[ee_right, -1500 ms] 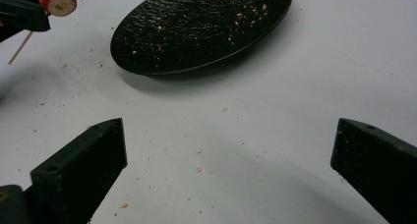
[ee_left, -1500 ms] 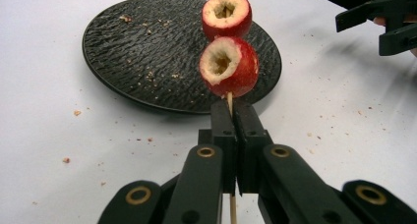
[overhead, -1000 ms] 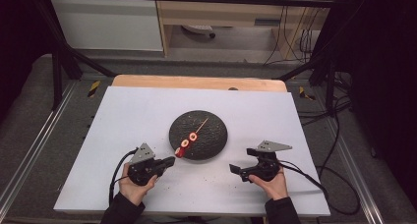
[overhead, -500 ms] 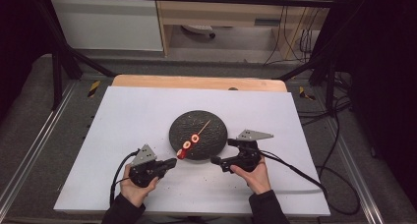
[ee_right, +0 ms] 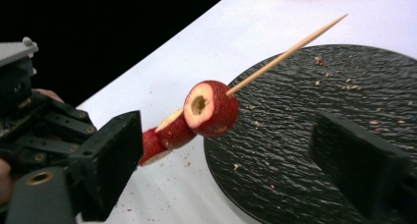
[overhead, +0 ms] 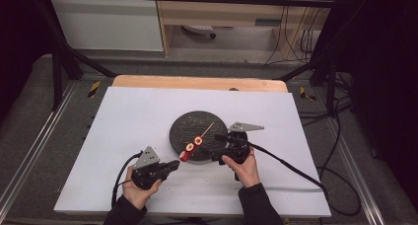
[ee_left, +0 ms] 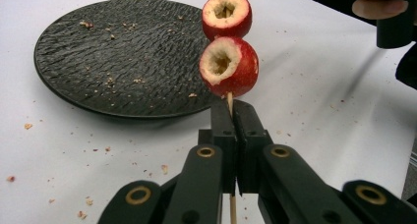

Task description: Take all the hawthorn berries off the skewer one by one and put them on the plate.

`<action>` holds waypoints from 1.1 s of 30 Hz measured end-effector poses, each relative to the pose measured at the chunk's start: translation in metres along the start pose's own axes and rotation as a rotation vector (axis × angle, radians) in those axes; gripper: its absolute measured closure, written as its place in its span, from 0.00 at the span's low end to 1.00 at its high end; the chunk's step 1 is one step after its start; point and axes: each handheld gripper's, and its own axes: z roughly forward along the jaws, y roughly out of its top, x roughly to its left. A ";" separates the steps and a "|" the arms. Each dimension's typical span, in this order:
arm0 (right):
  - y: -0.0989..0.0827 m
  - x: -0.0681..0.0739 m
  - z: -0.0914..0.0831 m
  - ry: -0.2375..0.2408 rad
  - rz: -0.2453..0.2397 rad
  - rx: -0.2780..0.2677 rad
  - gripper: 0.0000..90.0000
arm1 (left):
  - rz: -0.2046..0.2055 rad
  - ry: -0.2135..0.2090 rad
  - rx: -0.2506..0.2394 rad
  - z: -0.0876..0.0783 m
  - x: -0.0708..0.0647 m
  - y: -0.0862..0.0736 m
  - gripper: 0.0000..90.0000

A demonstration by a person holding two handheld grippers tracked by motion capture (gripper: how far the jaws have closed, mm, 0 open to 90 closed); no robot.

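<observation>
Left gripper [overhead: 171, 167] jaws clamped — right gripper [overhead: 206, 149] jaws apart (both hand-held).

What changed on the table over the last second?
The right gripper moved left, from the table beside the plate up to the skewer, its jaws open on either side of the fruit pieces. The left gripper stayed put, clamped on the skewer's lower end. The plate has not moved.
</observation>
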 end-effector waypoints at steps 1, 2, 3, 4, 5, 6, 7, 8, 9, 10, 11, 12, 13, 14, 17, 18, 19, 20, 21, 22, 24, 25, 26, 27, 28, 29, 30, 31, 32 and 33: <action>0.000 -0.001 0.001 0.006 0.007 -0.001 0.21 | 0.001 -0.002 -0.001 0.000 0.000 0.000 0.98; 0.000 -0.002 0.002 0.009 0.010 0.000 0.23 | 0.002 -0.003 -0.001 0.000 -0.001 0.000 0.98; 0.000 -0.002 0.003 0.014 0.011 -0.001 0.25 | 0.003 -0.003 -0.002 0.000 -0.001 0.000 0.98; 0.000 -0.003 0.003 0.016 0.013 -0.001 0.27 | 0.002 -0.005 -0.003 0.000 -0.002 0.000 0.98; 0.000 -0.003 0.004 0.023 0.022 -0.001 0.30 | 0.002 -0.006 -0.004 0.001 -0.002 0.000 0.98; 0.000 -0.004 0.005 0.033 0.024 -0.002 0.33 | 0.003 -0.008 -0.004 0.001 -0.002 0.000 0.98; 0.001 -0.004 0.005 0.042 0.030 -0.005 0.36 | 0.006 -0.008 -0.002 0.001 -0.003 0.000 0.98; 0.001 -0.005 0.005 0.051 0.031 -0.009 0.40 | 0.008 -0.008 -0.002 0.001 -0.003 0.000 0.98; 0.001 -0.005 0.006 0.059 0.036 -0.013 0.43 | 0.010 -0.009 -0.002 0.001 -0.004 0.000 0.98; 0.001 -0.005 0.006 0.067 0.041 -0.015 0.46 | 0.011 -0.010 -0.004 0.001 -0.004 0.000 0.98; 0.002 -0.005 0.006 0.073 0.045 -0.017 0.48 | 0.009 -0.011 -0.006 0.001 -0.004 0.000 0.98; 0.002 -0.005 0.006 0.077 0.048 -0.019 0.51 | 0.010 -0.011 -0.007 0.001 -0.005 0.000 0.98; 0.002 -0.005 0.006 0.079 0.053 -0.020 0.53 | 0.011 -0.012 -0.007 0.001 -0.005 0.000 0.98; 0.002 -0.006 0.006 0.085 0.055 -0.019 0.55 | 0.012 -0.012 -0.009 0.001 -0.005 0.000 0.98; 0.002 -0.006 0.006 0.097 0.060 -0.016 0.62 | 0.017 -0.012 -0.015 0.000 -0.006 0.000 0.98; 0.002 -0.006 0.007 0.102 0.063 -0.012 0.63 | 0.017 -0.013 -0.016 0.000 -0.006 0.001 0.98; 0.002 -0.006 0.007 0.103 0.064 -0.009 0.65 | 0.017 -0.013 -0.016 0.000 -0.006 0.001 0.98; 0.002 -0.007 0.007 0.106 0.064 -0.007 0.67 | 0.018 -0.013 -0.016 0.000 -0.007 0.001 0.98; 0.002 -0.006 0.007 0.114 0.067 -0.006 0.68 | 0.018 -0.014 -0.016 0.000 -0.006 0.000 0.98; 0.002 -0.006 0.007 0.118 0.072 -0.006 0.69 | 0.018 -0.013 -0.016 0.000 -0.006 0.000 0.98; 0.002 -0.006 0.006 0.125 0.078 -0.001 0.70 | 0.021 -0.015 -0.019 0.000 -0.006 0.000 0.98; 0.002 -0.006 0.006 0.127 0.081 0.001 0.70 | 0.022 -0.016 -0.021 0.000 -0.006 0.000 0.98; 0.003 -0.006 0.006 0.128 0.081 0.002 0.70 | 0.023 -0.019 -0.021 0.000 -0.006 0.000 0.98; 0.003 -0.006 0.005 0.131 0.080 0.001 0.71 | 0.023 -0.021 -0.023 0.000 -0.006 0.000 0.98; 0.003 -0.006 0.005 0.133 0.081 0.000 0.71 | 0.023 -0.022 -0.027 0.000 -0.006 -0.001 0.98; 0.004 -0.006 0.004 0.135 0.082 -0.002 0.71 | 0.025 -0.023 -0.029 0.000 -0.006 -0.001 0.98; 0.004 -0.006 0.004 0.138 0.081 -0.004 0.71 | 0.025 -0.024 -0.030 0.000 -0.006 0.000 0.98; 0.004 -0.006 0.003 0.140 0.083 -0.004 0.72 | 0.025 -0.025 -0.032 0.000 -0.006 0.000 0.98; 0.005 -0.006 0.003 0.144 0.088 -0.004 0.72 | 0.025 -0.025 -0.035 0.000 -0.006 0.000 0.98; 0.005 -0.006 0.003 0.146 0.091 -0.003 0.72 | 0.026 -0.026 -0.035 0.000 -0.006 0.000 0.98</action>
